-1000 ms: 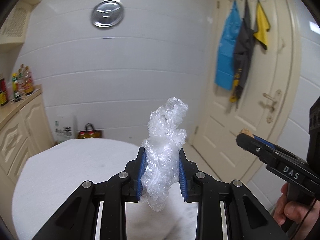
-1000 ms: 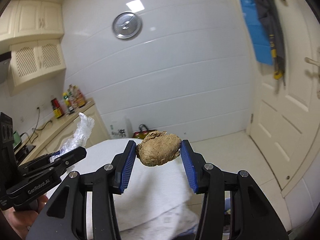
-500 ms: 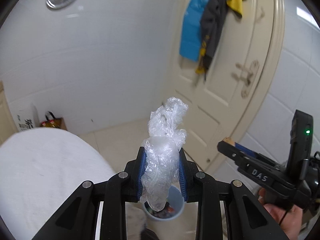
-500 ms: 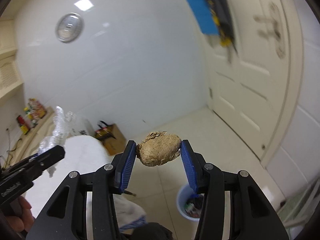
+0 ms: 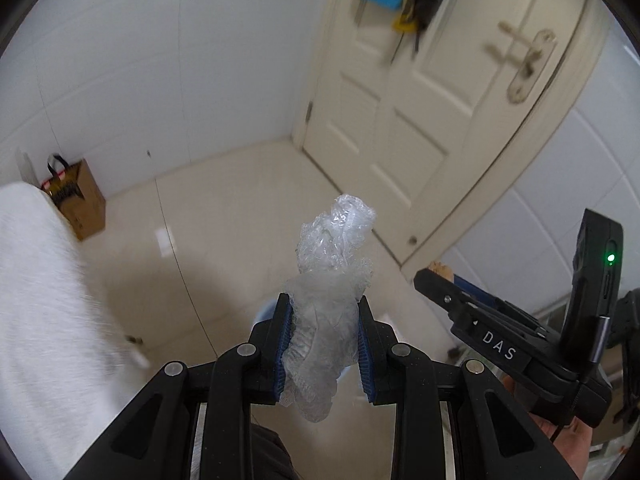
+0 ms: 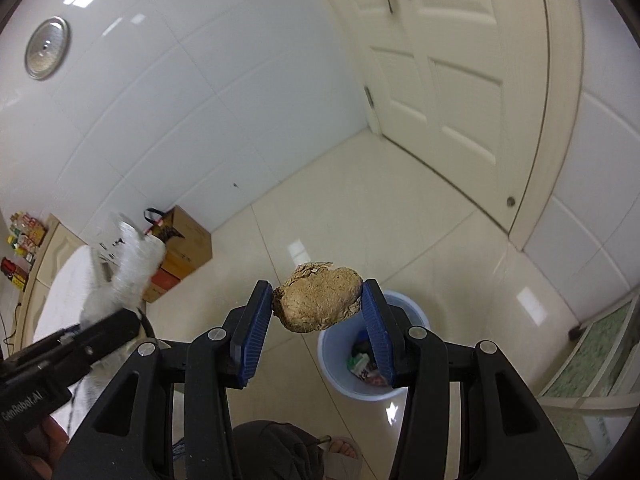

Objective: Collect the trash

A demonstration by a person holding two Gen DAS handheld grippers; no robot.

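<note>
Both tools grip trash: our left tool (image 5: 323, 354) clamps crumpled clear plastic wrap (image 5: 328, 312), our right tool (image 6: 318, 330) a brown crumpled paper wad (image 6: 318, 303); dropping into the pale blue round bin (image 6: 416, 320) below remains.

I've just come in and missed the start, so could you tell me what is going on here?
A person is collecting trash with a handheld gripper in each hand. The left gripper is shut on a wad of clear plastic wrap. The right gripper is shut on a brown lump, possibly ginger. Both point down at the tiled floor, where a blue bin that already holds some rubbish stands. Neither piece has been dropped yet.
</note>
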